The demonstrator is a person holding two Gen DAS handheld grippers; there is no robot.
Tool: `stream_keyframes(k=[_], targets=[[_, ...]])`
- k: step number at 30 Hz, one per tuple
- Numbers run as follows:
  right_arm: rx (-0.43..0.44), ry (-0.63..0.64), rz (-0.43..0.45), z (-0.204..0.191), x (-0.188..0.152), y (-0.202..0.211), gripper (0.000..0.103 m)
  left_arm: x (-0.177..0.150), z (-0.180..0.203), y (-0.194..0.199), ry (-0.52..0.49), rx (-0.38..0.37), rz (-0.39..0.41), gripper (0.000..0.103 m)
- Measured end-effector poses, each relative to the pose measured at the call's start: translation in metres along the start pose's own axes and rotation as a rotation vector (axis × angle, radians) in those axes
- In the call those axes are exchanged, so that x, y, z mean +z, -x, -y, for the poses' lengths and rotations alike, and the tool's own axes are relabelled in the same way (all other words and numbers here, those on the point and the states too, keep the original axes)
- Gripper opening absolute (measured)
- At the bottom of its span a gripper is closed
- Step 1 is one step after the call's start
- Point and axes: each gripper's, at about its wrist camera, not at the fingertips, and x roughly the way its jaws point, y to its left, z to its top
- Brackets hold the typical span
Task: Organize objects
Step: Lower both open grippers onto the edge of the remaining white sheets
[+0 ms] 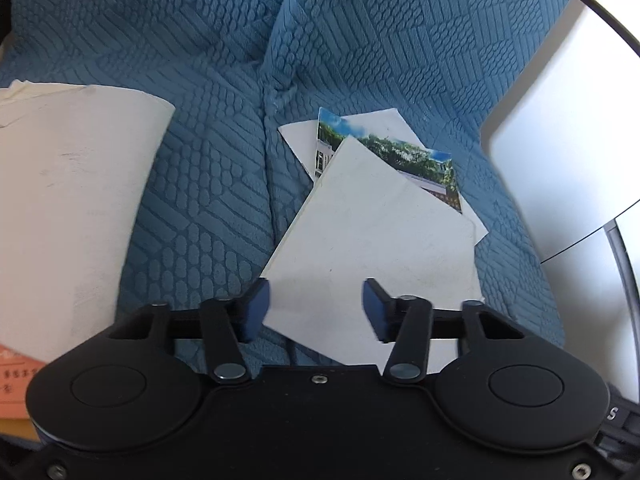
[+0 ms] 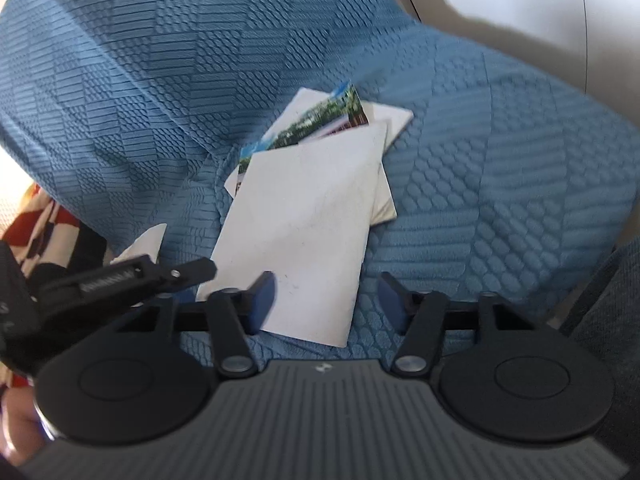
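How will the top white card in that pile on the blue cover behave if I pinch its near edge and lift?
The top white card looks thin and flat, so probably light and slightly bendy. It overlaps the landscape photo, which may slide or drag along. The soft quilted blue cover may give, making the edge hard to catch.

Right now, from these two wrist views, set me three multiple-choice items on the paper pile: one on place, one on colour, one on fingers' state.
1. The loose pile of white cards lies on:
A. blue textured sofa cover
B. wooden floor
C. glass shelf

2. The printed picture card in the pile shows:
A. plain red
B. green trees, blue sky
C. black stripes

3. The left gripper fingers are:
A. clamped on a mug
B. apart, over the top card's near edge
C. out of view

Answers: 1 A, blue fabric surrounds the pile; 2 B, foliage and sky show; 3 B, a gap shows between them.
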Motion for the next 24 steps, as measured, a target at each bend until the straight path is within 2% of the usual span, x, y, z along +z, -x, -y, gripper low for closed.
stream_keyframes(k=[4,8,12,16,21,24], targets=[[0.031,-0.065,-0.031,0.008,0.003,-0.007,0.053,-0.001,-0.003,-0.007,0.006,-0.014,-0.004,0.025],[0.067,-0.126,-0.066,0.014,0.005,-0.016,0.053,-0.002,-0.007,-0.011,0.023,-0.039,-0.015,0.02],[0.094,-0.153,-0.068,0.014,0.007,-0.019,0.053,-0.002,-0.015,-0.014,0.052,-0.067,-0.017,0.016],[0.142,-0.234,-0.072,0.023,0.007,-0.019,0.053,-0.001,-0.024,-0.015,0.097,-0.096,-0.021,0.014],[0.284,-0.331,-0.071,0.034,0.007,-0.022,0.053,0.0,-0.027,-0.016,0.106,-0.109,-0.025,0.014],[0.34,-0.354,-0.084,0.032,0.006,-0.028,0.053,-0.001,-0.026,-0.016,0.107,-0.114,-0.021,0.014]])
